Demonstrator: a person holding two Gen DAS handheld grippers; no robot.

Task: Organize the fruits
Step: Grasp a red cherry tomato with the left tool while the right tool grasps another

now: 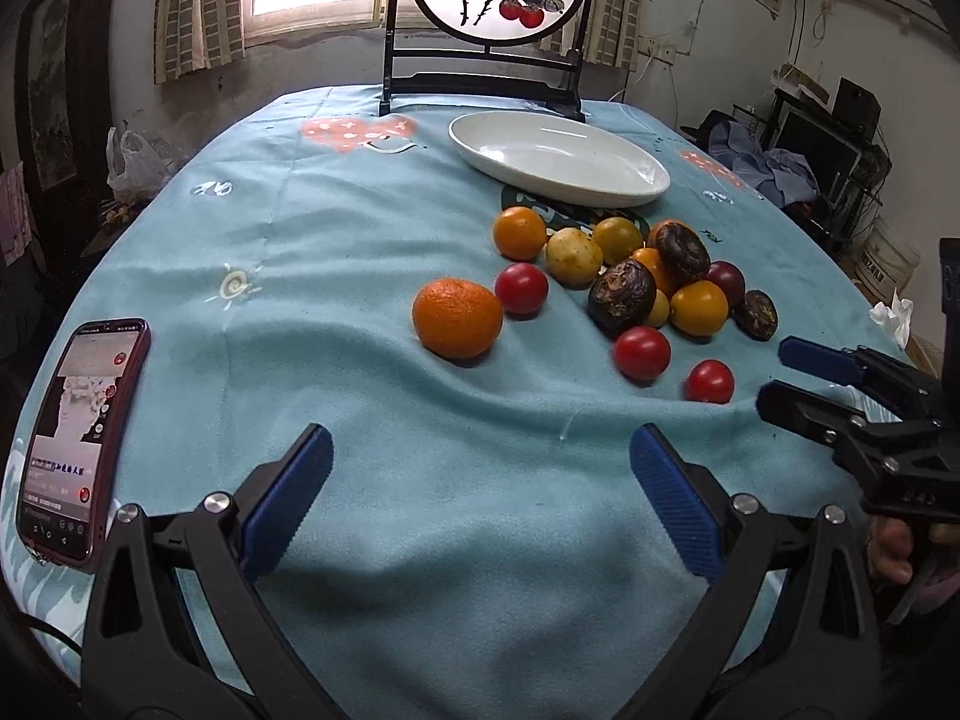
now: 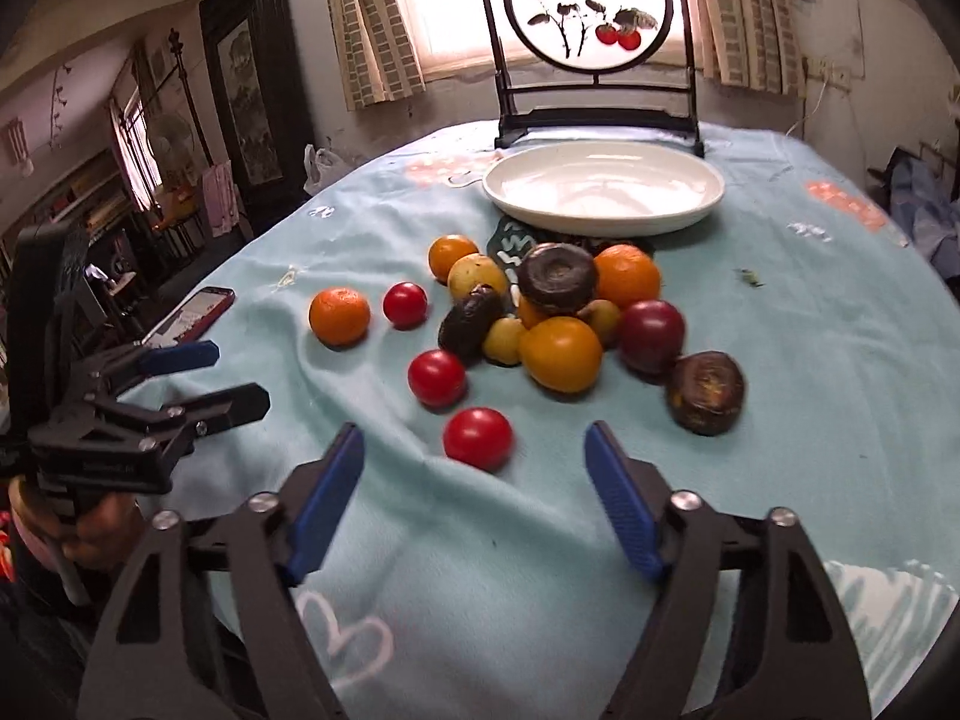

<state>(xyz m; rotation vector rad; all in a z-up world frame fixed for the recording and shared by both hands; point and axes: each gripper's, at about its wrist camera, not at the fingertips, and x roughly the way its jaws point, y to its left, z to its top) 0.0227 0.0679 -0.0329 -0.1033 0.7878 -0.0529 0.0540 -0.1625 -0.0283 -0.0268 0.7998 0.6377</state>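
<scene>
Left tongs (image 1: 480, 498): open, empty, above cloth.
Right tongs (image 2: 474, 480): open, empty; red tomato (image 2: 478, 438) just ahead.
Plate (image 2: 603, 222): empty, behind fruit pile (image 2: 558, 312).

Fruit pile (image 2: 558, 324) lies before the dish (image 2: 603, 189); phone (image 1: 78, 438) far left.

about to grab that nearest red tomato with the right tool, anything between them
Nothing visible does. The small red round tomato lies on bare light blue tablecloth just ahead of the open right tool, apart from the other fruit.
</scene>
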